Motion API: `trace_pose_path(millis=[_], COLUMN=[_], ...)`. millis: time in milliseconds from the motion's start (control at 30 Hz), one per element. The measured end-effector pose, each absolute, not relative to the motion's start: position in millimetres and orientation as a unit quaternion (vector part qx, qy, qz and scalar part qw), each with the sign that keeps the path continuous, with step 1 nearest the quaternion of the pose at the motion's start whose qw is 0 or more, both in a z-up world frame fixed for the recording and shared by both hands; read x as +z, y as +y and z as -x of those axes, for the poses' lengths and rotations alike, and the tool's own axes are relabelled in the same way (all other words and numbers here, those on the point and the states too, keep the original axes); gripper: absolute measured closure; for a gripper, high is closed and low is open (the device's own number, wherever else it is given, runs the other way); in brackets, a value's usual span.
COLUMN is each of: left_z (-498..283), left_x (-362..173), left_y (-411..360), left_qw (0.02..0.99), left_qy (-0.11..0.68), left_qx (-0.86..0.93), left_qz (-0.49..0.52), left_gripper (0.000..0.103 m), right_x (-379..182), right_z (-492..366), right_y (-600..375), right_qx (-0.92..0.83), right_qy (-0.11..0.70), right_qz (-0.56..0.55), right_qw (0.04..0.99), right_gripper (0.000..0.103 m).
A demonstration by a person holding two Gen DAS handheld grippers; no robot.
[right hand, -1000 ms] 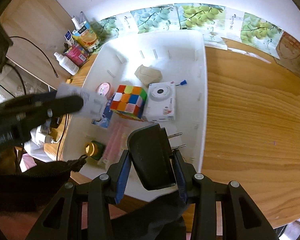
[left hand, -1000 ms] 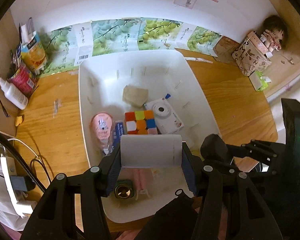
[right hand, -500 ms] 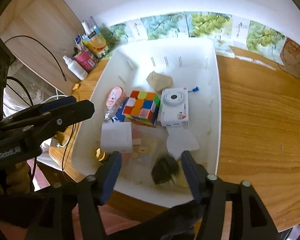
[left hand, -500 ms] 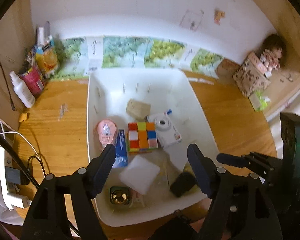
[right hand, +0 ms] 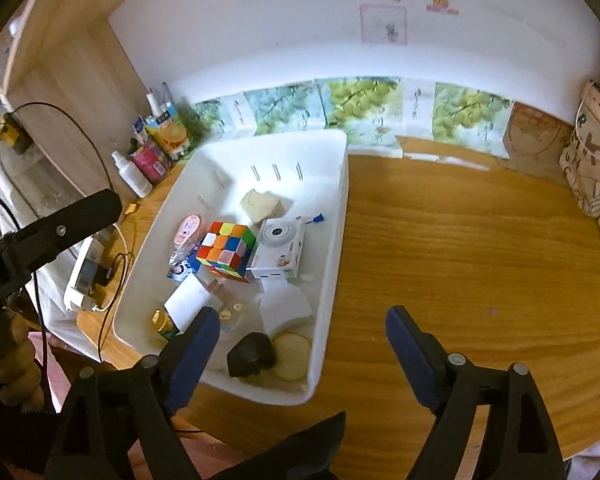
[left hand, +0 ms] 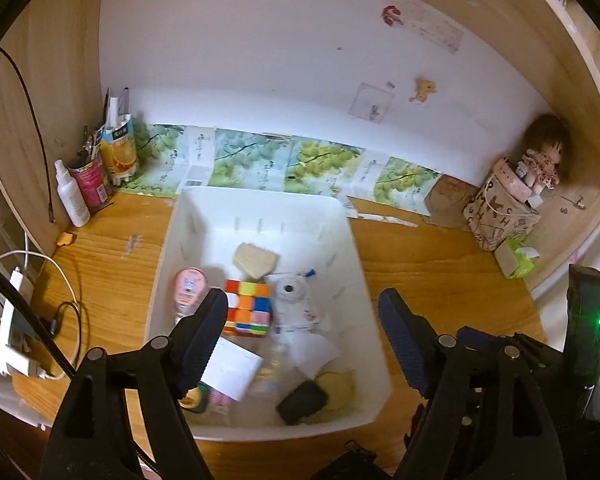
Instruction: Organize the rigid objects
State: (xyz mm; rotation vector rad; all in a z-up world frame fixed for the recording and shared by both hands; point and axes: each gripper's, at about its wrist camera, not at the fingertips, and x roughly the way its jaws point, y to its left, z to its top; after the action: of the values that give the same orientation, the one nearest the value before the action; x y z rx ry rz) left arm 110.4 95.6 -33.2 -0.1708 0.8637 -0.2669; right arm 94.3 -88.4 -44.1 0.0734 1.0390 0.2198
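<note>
Desk (right hand: pixel 460 248): bare wood to the right of the bin; clutter lines the back wall and both corners.
White bin (left hand: pixel 356 280): on the desk, near edge close to the desk front.
Left gripper (left hand: pixel 302 332): jaws have just been opening, now spread and empty above the bin's near half.
Right gripper (right hand: pixel 302 344): jaws have just been opening, empty, straddling the bin's right wall.
White box (left hand: pixel 230 368): lies flat in the bin, partly behind the left finger; a second ago the left gripper clamped it.
Black adapter (right hand: pixel 252 354): rests in the bin's near corner, blurred; earlier the right gripper held it.
Cube (right hand: pixel 226 250), camera (right hand: pixel 278 246): mid-bin, side by side, unchanged.
</note>
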Motion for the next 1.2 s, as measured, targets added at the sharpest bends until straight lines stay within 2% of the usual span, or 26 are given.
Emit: trace_pose_path(millis=[167,300,333,433,600,700,933,1200], left_z=[-100.3,-96.6,-95.6,-91.0,-76.3,-64.6,-38.5,-0.7], left_x=[-35.4,-35.1,-35.0,-36.8,-39.7,-36.8,-29.0,-29.3], left_y=[71.2,60.4,58.5,53.0,42.1,39.0,48.1,36.5], left_qw=[0.891,0.884,0.884,0.883,0.881,0.885,0.904,0.920], left_qy=[0.434,0.449,0.450,0.450,0.456,0.449,0.416,0.388], left_qx=[-0.119,-0.111,-0.109,-0.109,-0.106,-0.103,-0.063,-0.038], left_qz=[0.063,0.065,0.065,0.073,0.071,0.070,0.081,0.036], left_gripper=[0.023,0.023,0.023,0.022,0.015,0.004,0.001,0.001], right_x=[-42.1,-46.2,-47.3,-46.4,-38.1,-28.9,-8.6,-6.8], right_z=[-82.3,-74.4,-72.9,-65.0,-48.4,-36.8,-5.7,23.6], right_y=[-107.2,-121.3,-124.8,-131.6,-141.5,-148.0,-155.4,-148.3], right_qx=[0.100,0.099,0.097,0.090,0.069,0.061,0.023,0.029], right_qy=[0.493,0.507,0.512,0.517,0.522,0.514,0.473,0.459], right_qz=[-0.036,-0.051,-0.058,-0.068,-0.060,-0.063,-0.071,-0.053], right_qw=[0.863,0.855,0.851,0.849,0.848,0.854,0.878,0.887], right_gripper=[0.017,0.002,0.001,0.001,0.001,0.001,0.001,0.001])
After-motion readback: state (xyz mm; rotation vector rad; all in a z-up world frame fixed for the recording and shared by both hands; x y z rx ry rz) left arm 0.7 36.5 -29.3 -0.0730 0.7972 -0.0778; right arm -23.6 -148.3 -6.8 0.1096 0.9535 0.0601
